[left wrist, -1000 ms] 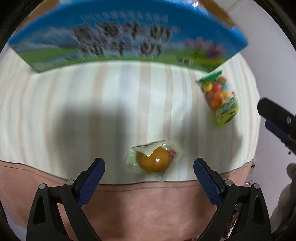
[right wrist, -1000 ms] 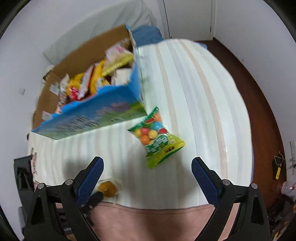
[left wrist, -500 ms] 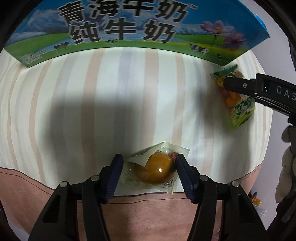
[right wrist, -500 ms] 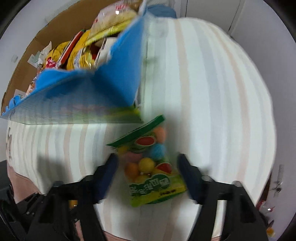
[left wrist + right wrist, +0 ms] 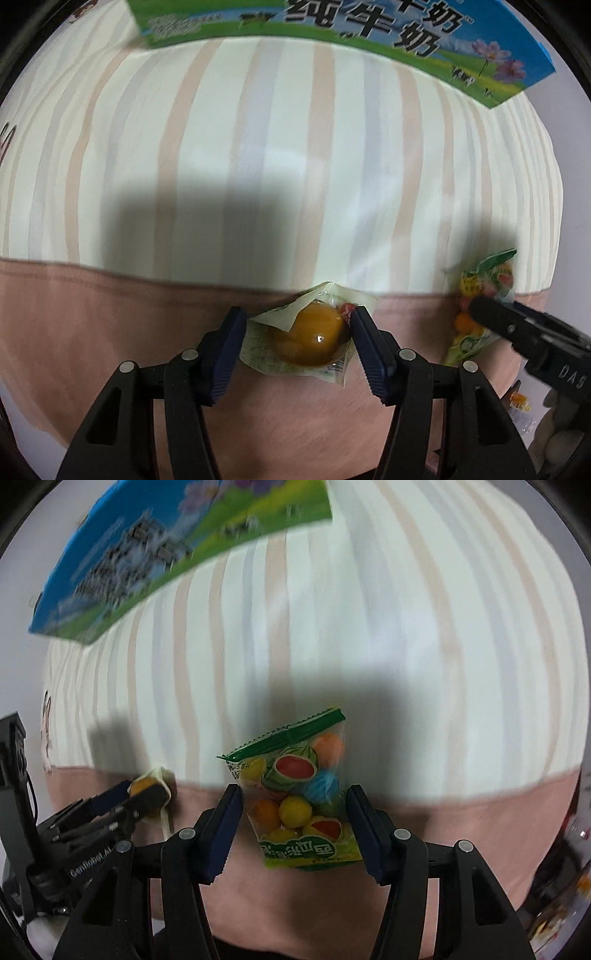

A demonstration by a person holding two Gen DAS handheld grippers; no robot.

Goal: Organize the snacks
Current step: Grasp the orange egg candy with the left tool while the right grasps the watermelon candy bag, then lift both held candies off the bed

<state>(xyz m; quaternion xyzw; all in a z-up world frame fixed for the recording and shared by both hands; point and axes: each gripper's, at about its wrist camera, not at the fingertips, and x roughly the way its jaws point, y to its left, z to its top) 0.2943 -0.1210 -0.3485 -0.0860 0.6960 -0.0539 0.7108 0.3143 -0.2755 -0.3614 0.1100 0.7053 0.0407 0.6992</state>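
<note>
My left gripper (image 5: pixel 297 334) is shut on a clear packet holding an orange jelly ball (image 5: pixel 308 341) and holds it lifted off the bed, over the pink edge. My right gripper (image 5: pixel 291 818) is shut on a green bag of coloured gum balls (image 5: pixel 299 794), also lifted. In the left wrist view the right gripper (image 5: pixel 517 332) with the gum ball bag (image 5: pixel 480 295) is at the right. In the right wrist view the left gripper (image 5: pixel 144 794) with the jelly packet (image 5: pixel 147 784) is at the lower left. The blue and green milk carton box (image 5: pixel 369 26) stands at the far side.
A striped cream sheet (image 5: pixel 258 166) covers the bed, with a pink border (image 5: pixel 110 314) along the near edge. The milk box (image 5: pixel 166 554) is at the upper left in the right wrist view. White wall lies beyond the bed's sides.
Both grippers closed from wide open, the left on the jelly packet, the right on the gum ball bag. Both packets have since been lifted and drawn back toward the bed's near edge.
</note>
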